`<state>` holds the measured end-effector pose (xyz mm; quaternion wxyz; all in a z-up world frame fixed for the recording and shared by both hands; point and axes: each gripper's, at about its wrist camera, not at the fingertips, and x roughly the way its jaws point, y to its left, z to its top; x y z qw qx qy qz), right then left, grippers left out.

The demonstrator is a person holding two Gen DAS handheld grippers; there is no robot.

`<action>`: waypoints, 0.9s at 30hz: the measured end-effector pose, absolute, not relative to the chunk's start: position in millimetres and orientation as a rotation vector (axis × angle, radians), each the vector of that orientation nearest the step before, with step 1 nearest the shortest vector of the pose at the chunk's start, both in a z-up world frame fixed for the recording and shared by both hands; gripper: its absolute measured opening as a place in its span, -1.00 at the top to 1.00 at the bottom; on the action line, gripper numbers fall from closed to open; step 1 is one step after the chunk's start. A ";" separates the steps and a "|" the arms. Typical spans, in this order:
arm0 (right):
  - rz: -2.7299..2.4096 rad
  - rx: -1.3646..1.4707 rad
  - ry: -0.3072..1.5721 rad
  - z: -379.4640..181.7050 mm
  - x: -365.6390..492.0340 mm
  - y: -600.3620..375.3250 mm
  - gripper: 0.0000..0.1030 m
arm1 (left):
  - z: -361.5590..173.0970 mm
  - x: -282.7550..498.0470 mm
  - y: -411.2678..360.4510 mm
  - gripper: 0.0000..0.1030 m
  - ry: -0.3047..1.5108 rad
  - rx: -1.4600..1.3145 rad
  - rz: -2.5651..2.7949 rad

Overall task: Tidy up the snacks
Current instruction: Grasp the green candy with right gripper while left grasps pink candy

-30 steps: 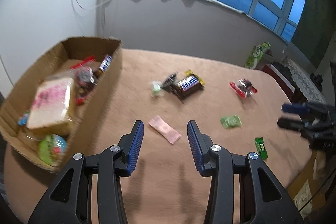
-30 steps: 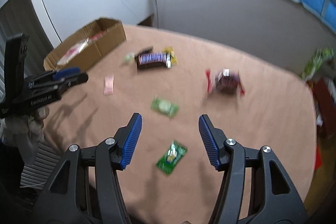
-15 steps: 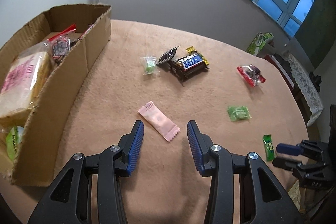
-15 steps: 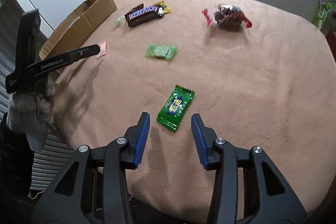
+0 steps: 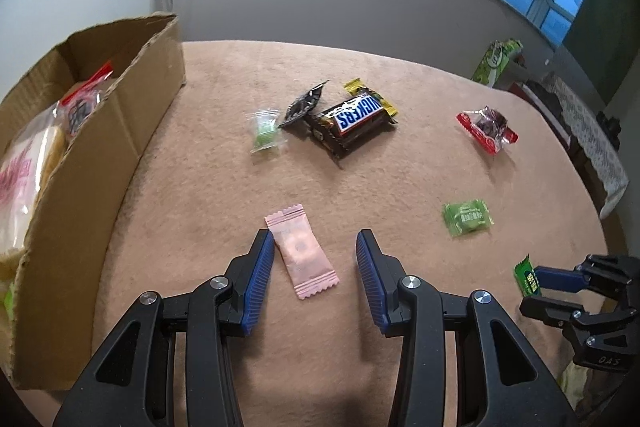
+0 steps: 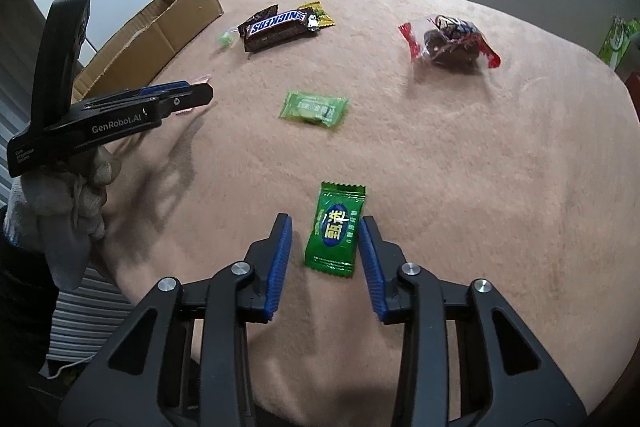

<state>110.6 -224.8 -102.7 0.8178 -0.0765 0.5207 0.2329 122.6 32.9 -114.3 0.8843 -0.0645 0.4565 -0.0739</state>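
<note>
My left gripper (image 5: 315, 247) is open, low over the table, with a pink sachet (image 5: 302, 251) lying between its fingers. My right gripper (image 6: 325, 233) is open around a dark green candy packet (image 6: 335, 230); its right pad is close to the packet's edge. A Snickers bar (image 5: 354, 121) lies mid-table with a black wrapper (image 5: 304, 103) and a clear green candy (image 5: 265, 131) beside it. A light green candy (image 5: 467, 218) and a red-ended dark snack bag (image 5: 488, 126) lie to the right. The cardboard box (image 5: 120, 131) at left holds bread and several snacks.
The round table has a tan cloth (image 5: 200, 187). A grey wall and windows stand behind. A green carton (image 5: 496, 61) sits beyond the far right edge. The left gripper and gloved hand show in the right wrist view (image 6: 120, 111).
Both grippers have dropped toward the table and moved forward. The pink sachet now lies between the left fingers and the dark green packet between the right fingers, which have narrowed.
</note>
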 end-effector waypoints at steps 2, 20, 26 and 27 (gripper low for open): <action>0.491 -0.188 1.100 -103.1 109.7 -221.6 0.32 | -114.8 122.1 28.9 0.24 0.946 -0.097 -0.148; 0.484 -0.272 1.065 -103.1 107.8 -219.2 0.56 | -112.6 117.6 30.8 0.66 0.913 -0.062 -0.108; 0.481 -0.251 1.056 -96.6 109.6 -224.4 0.56 | -100.9 110.0 32.6 0.66 0.884 -0.065 -0.106; 0.480 -0.248 1.054 -94.8 109.8 -225.0 0.56 | -98.7 109.1 32.5 0.66 0.878 -0.064 -0.106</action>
